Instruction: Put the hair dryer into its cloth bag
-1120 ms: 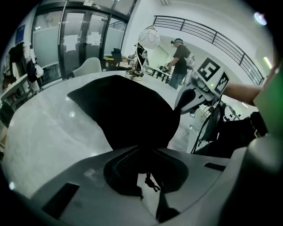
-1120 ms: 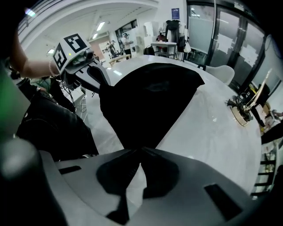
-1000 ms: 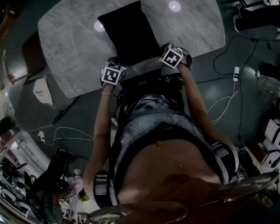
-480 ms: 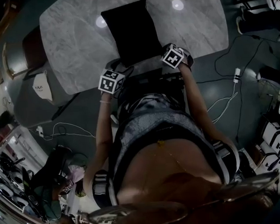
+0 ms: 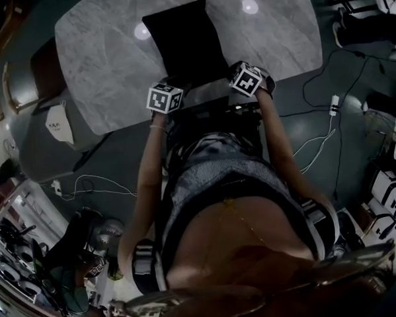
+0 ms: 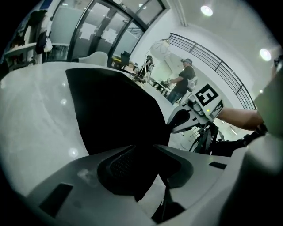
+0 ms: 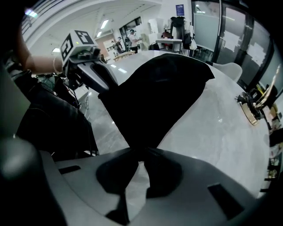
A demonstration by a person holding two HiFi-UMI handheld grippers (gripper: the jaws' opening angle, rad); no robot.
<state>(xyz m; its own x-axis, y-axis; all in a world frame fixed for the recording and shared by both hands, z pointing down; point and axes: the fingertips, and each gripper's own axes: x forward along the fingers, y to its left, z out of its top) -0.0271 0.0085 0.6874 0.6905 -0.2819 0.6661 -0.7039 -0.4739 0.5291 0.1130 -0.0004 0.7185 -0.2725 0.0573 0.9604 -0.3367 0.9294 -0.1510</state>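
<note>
Around cloth bag [image 5: 182, 43], left tongs [image 6: 143, 149] just closing, nearer than before

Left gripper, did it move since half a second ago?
Yes. The left gripper moved up toward the table edge, by the cloth bag; its jaws have just been closing, cloth between them.

head view: steeply down over table [image 5: 114, 73] | gripper views: close, along jaws | shared: cloth bag [image 5: 185, 42]
</note>
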